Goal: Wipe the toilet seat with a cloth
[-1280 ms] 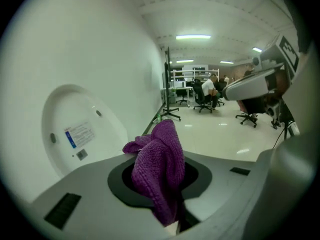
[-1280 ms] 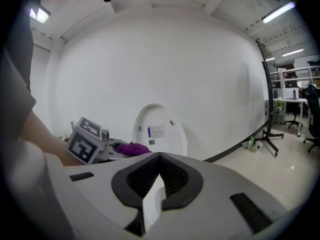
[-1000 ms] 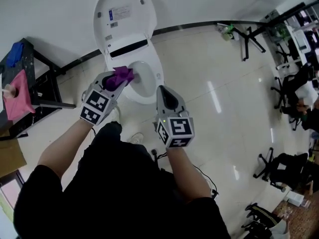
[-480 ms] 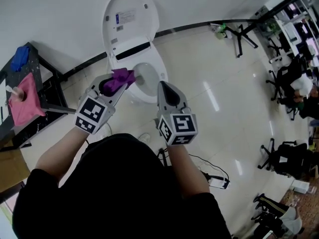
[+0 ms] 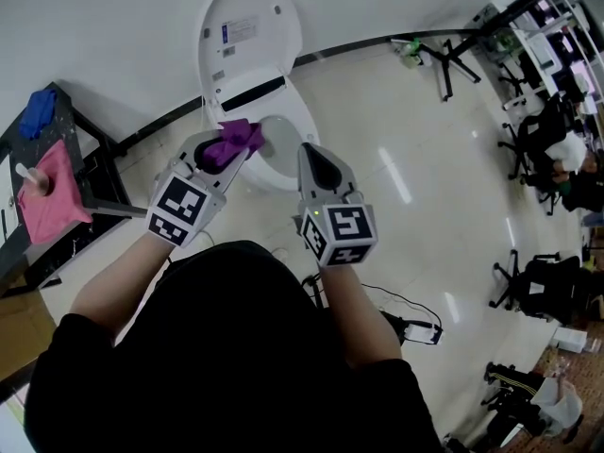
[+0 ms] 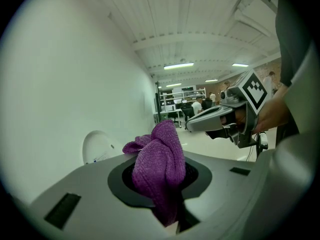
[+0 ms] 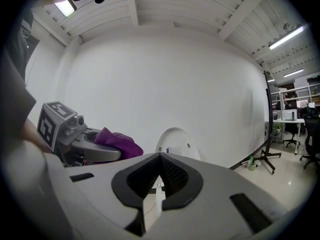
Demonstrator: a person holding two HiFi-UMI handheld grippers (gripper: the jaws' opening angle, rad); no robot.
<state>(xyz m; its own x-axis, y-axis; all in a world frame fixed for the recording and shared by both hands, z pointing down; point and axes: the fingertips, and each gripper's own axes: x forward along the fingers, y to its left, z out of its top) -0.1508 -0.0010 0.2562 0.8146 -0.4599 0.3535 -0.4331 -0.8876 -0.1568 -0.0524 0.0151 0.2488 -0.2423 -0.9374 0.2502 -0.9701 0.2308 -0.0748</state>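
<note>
Purple cloth (image 5: 231, 140): bunched and clamped in the left tongs (image 5: 225, 151), with a loose fold standing out past the tips. In the head view it lies over the left rim of the toilet seat (image 5: 302, 128). Whether it touches the seat cannot be told.

Left tongs: closed on the cloth, which fills the gap between the jaws. They are held at the seat's left front.

Right tongs (image 5: 315, 164): jaws drawn together to a thin slit with nothing between them. They are held at the seat's front right edge, just beside the left tongs and apart from the cloth.

Toilet: white, with the lid (image 5: 250, 26) raised against the wall behind the seat. The lid carries a printed label on its inner face. The bowl is open below.

Surroundings, taken from the toilet:
- Floor (image 5: 415, 168): pale glossy tile, spreading to the right.
- Black-framed surface (image 5: 90, 173): well to the left, carrying a pink cloth (image 5: 52, 196) and a blue item (image 5: 38, 109).
- Office chairs (image 5: 538, 300) and a black stand (image 5: 444, 59): well apart, to the far right.
- Cable (image 5: 401, 302): on the floor in front of the toilet, near the person.
</note>
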